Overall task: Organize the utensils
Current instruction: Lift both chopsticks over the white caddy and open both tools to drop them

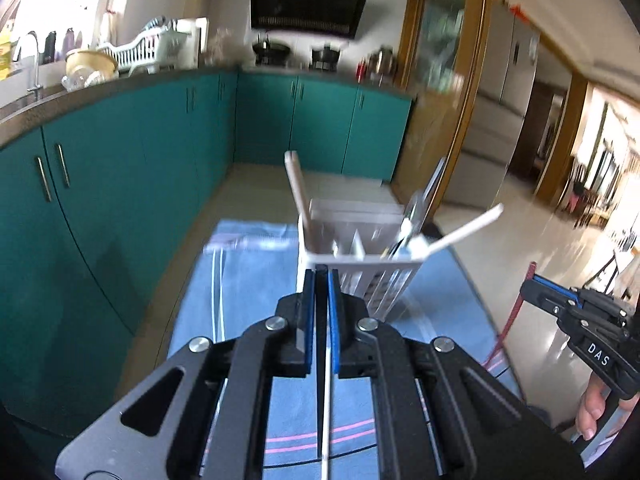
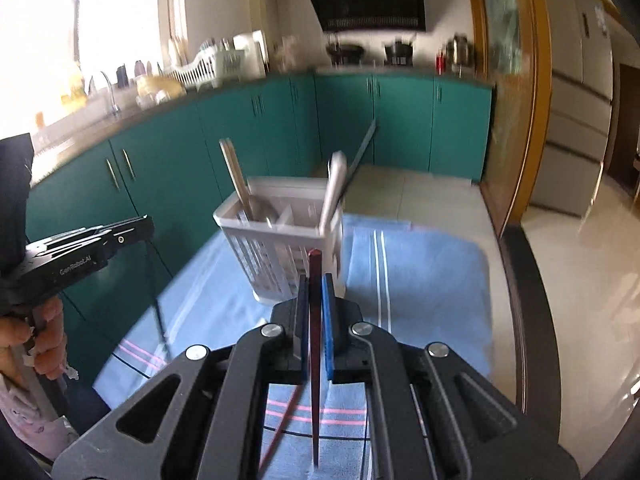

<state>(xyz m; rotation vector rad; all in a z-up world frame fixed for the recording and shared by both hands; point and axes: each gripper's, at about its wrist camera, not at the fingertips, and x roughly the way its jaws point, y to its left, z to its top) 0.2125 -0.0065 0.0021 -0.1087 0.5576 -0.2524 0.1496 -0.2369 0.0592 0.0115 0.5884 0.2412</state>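
Note:
A white slatted utensil caddy [image 1: 360, 256] stands on a blue striped cloth [image 1: 248, 280]. It holds a wooden-handled utensil [image 1: 298, 196], metal utensils and a white stick leaning out to the right. My left gripper [image 1: 321, 276] is shut on a black chopstick and a white chopstick [image 1: 327, 392], just in front of the caddy. My right gripper [image 2: 315, 280] is shut on dark red chopsticks [image 2: 315, 344], just in front of the caddy [image 2: 280, 236]. Each gripper shows at the edge of the other's view [image 1: 580, 312] [image 2: 80, 248].
Teal kitchen cabinets [image 1: 120, 184] run along the left and back, with a sink, dish rack and stove on the counter. The cloth covers a glass table with a dark rim [image 2: 524, 320]. A tiled floor and a glass door are to the right.

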